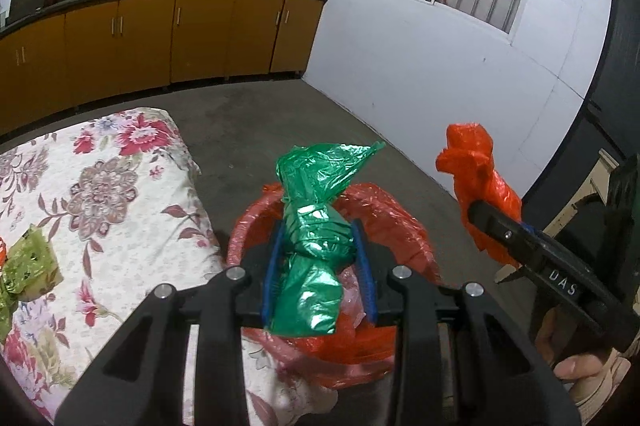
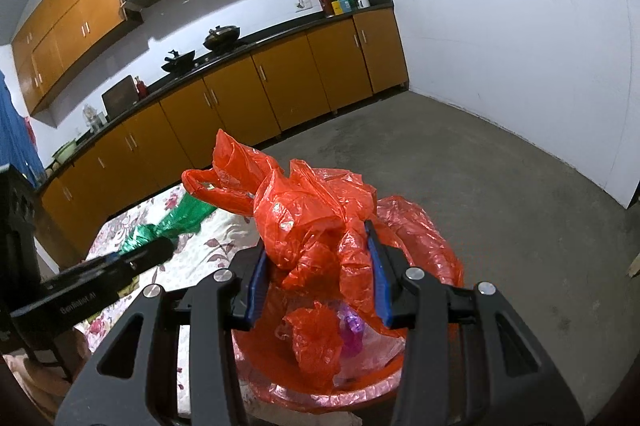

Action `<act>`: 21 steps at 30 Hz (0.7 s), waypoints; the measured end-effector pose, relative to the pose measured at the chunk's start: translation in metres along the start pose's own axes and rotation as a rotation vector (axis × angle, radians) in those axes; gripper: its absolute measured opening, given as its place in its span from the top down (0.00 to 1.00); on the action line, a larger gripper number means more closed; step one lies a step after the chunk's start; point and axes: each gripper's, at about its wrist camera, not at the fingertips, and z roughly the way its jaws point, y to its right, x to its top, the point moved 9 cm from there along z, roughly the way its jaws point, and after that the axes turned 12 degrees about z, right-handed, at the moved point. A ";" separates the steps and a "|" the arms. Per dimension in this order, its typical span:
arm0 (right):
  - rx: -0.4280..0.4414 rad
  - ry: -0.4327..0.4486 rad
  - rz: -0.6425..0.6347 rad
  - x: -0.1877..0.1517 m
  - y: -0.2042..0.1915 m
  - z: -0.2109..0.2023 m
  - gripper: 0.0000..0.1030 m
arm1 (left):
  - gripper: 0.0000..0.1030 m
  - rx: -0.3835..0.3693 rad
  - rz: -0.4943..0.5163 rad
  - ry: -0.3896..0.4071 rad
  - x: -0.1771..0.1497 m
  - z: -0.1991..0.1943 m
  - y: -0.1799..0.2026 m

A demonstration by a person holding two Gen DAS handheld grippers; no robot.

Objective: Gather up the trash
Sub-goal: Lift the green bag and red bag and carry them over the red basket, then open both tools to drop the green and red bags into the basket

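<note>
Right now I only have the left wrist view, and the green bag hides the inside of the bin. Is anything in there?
Observer: Yes. The right wrist view shows a purple item lying in the red-lined bin.
Operator: Is the right gripper's hold on the red bag two-sided?
Observer: Yes. Both blue fingers of the right gripper press the red bag, which shows above the bin.
Operator: Any loose part?
Observer: One handle loop sticks out toward the green bag.
</note>
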 end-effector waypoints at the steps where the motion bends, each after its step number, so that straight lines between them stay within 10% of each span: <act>1: 0.003 0.000 0.008 -0.001 -0.001 0.000 0.58 | 0.67 -0.004 0.003 -0.003 0.000 0.003 0.002; 10: 0.026 -0.009 0.066 0.002 0.008 0.006 0.58 | 0.67 -0.025 0.009 -0.027 -0.002 0.020 0.013; 21: 0.048 -0.022 0.127 0.007 0.019 0.017 0.39 | 0.43 -0.025 -0.033 -0.076 -0.016 0.040 0.003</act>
